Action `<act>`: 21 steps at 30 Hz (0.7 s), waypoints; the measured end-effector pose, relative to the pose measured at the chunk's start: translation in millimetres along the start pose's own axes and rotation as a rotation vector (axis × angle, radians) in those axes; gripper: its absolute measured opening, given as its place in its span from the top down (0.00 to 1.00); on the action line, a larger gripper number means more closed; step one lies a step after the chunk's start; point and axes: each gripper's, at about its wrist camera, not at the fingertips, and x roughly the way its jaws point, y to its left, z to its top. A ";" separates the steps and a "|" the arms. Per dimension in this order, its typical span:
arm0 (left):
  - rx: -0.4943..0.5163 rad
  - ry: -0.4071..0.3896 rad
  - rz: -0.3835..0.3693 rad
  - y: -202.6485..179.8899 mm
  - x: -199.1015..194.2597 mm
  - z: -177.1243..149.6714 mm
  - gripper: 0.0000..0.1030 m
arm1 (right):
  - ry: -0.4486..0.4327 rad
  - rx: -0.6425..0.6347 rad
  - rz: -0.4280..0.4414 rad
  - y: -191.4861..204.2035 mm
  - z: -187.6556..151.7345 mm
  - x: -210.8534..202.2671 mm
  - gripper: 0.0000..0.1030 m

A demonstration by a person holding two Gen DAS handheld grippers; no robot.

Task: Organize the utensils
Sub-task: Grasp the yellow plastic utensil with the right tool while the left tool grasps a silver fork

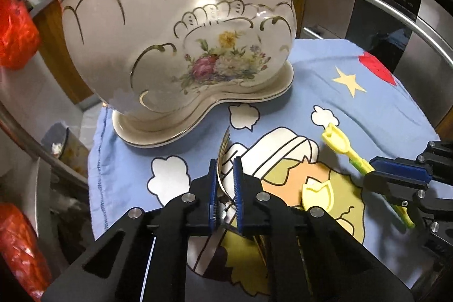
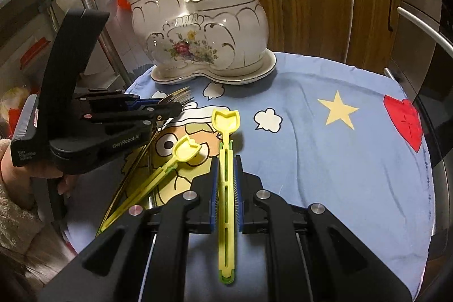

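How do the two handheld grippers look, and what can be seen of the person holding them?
Both the left gripper and the right gripper are matte black plastic with silver round bolt heads and blue ribbed pads inside the fingers. The left gripper's body bears white "GenRobot.AI" lettering and a small label. The person's left hand is bare below a fuzzy beige sleeve. No cables show.

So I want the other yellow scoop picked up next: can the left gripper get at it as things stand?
Probably not yet: the left gripper is shut on the gold fork. The scoop itself lies uncovered on the cloth, just beside it.
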 end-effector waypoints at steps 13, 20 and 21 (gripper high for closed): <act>-0.041 -0.119 -0.071 7.2 -36.1 -3.9 0.92 | -0.031 0.011 0.010 -2.8 -1.2 -7.0 0.91; -0.064 -0.242 -0.131 15.7 -75.5 -7.6 0.94 | -0.063 0.020 0.022 -2.7 1.1 -13.5 0.91; -0.068 -0.262 -0.139 17.0 -81.0 -8.2 0.95 | -0.070 0.020 0.024 -1.9 1.9 -14.7 0.91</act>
